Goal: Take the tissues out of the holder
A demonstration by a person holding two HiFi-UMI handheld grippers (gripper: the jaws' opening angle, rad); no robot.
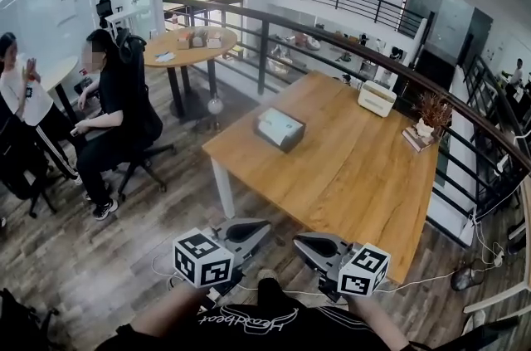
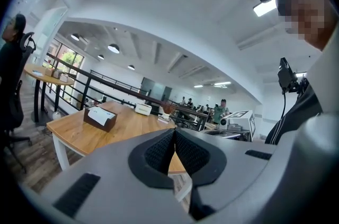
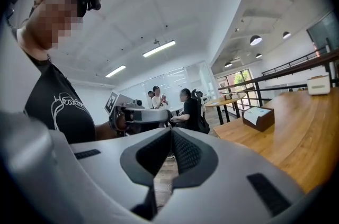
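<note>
The tissue holder (image 1: 279, 128) is a dark brown box with a white tissue showing on top. It sits near the left end of the long wooden table (image 1: 357, 175). It also shows as the holder (image 2: 99, 117) in the left gripper view and the holder (image 3: 258, 118) in the right gripper view. Both grippers hang in front of my chest, off the table's near edge and well short of the holder. My left gripper (image 1: 262, 227) is shut with nothing in it, its pads meeting (image 2: 174, 132). My right gripper (image 1: 299, 241) is also shut and empty (image 3: 170, 130). Their tips point roughly toward each other.
A white box (image 1: 377, 98) and a small potted plant (image 1: 430, 115) stand at the table's far end by the railing (image 1: 332, 42). People sit on office chairs (image 1: 116, 104) at the left, near a round table (image 1: 189, 46). A white cable (image 1: 431, 279) lies on the wood floor.
</note>
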